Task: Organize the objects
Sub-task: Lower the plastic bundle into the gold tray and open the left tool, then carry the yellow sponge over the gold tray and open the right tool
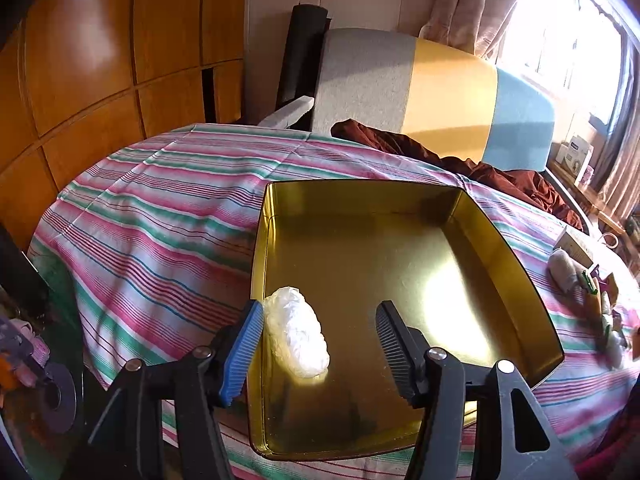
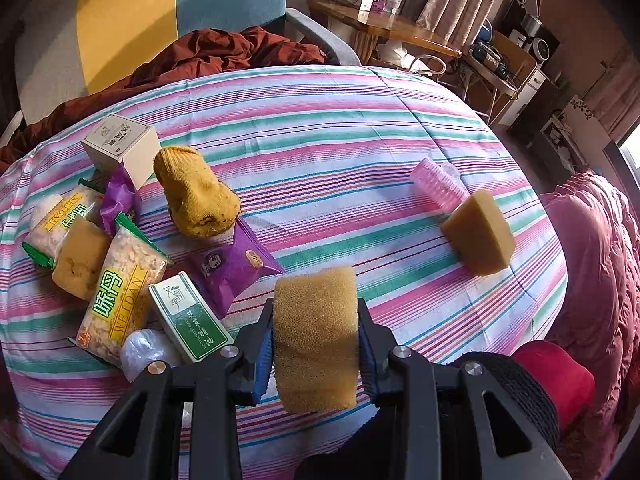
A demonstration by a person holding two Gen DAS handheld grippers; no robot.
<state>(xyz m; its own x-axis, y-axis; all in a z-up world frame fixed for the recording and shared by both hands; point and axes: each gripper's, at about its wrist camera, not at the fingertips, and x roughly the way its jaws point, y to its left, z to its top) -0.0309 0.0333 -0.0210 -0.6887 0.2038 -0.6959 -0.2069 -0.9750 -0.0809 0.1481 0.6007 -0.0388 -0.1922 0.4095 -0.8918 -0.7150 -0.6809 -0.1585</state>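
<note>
Striped bedspread [image 1: 160, 216] setup: left gripper [image 1: 320, 344] is released, white plastic bundle [image 1: 298, 334] already inside the gold tin [image 1: 496, 240]. Right gripper [image 2: 316, 344] is clenched on the sponge [image 2: 316, 332], well clear of the tin; I'd lower it flat before letting go.

Shallow gold metal tray [image 1: 460, 216]: floor mostly bare, white plastic-wrapped bundle [image 1: 298, 332] blocks near-left corner. Striped bedspread [image 2: 340, 128] centre open; snack packets [image 2: 124, 296], boxes [image 2: 120, 148] crowd left; tan sponge wedge [image 2: 480, 236] right.
</note>
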